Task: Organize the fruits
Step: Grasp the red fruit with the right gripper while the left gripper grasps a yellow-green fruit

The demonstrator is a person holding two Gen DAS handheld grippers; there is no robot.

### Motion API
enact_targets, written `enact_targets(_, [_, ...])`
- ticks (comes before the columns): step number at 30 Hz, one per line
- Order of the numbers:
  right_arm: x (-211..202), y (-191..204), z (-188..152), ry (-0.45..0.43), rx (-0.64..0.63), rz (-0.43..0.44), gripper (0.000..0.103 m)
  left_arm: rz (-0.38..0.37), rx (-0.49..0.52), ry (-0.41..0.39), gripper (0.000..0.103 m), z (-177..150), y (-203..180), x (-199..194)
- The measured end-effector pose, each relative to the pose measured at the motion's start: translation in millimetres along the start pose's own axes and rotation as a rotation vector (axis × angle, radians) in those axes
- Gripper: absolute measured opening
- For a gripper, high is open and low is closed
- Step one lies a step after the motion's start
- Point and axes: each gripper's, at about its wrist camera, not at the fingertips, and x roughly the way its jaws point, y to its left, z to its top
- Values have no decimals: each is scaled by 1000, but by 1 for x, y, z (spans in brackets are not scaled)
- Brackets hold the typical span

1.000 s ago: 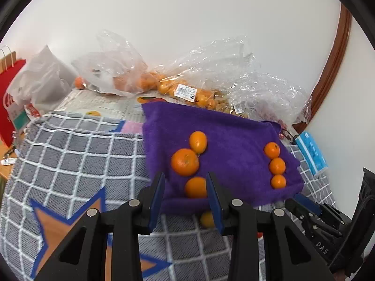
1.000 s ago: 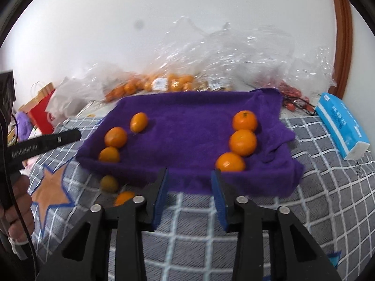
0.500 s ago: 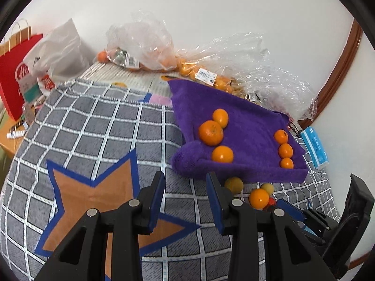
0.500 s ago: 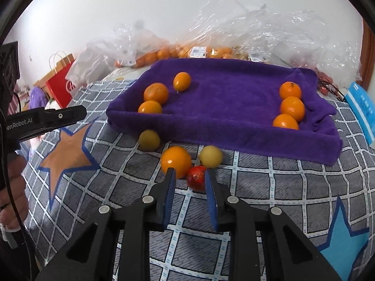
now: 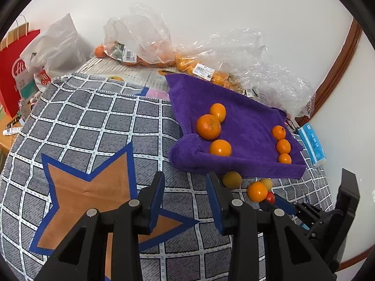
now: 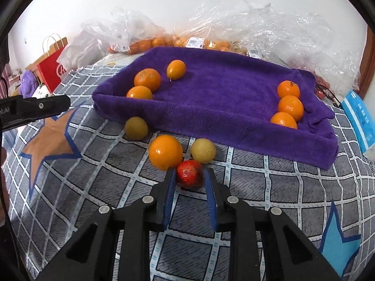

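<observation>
The right tongs (image 6: 189, 175) bracket a small red fruit (image 6: 189, 173) on the checked cloth (image 6: 98, 178), the blue pads close at either side; whether they press it I cannot tell. An orange (image 6: 165, 151) touches the red fruit at its 10 o'clock, a yellowish fruit (image 6: 203, 150) lies at 1 o'clock, another (image 6: 136, 128) farther off at 10. The purple towel (image 6: 225, 114) holds two rows of three oranges. The left tongs (image 5: 184, 195) stand apart, holding nothing, over the cloth.
</observation>
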Motion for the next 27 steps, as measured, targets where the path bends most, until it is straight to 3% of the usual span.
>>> enact_targets(9, [-19, -13, -2, -46, 18, 1, 25, -5, 73, 54, 35, -9, -21, 11])
enact_targets(13, [-32, -33, -10, -80, 39, -33, 25, -37, 100, 83, 35, -15, -40, 18])
enact_targets(18, [-40, -66, -17, -110, 92, -79, 25, -25, 137, 81, 35, -16, -64, 31])
enact_targets(27, [-38, -90, -23, -133, 139, -73, 25, -8, 133, 94, 33, -16, -77, 64])
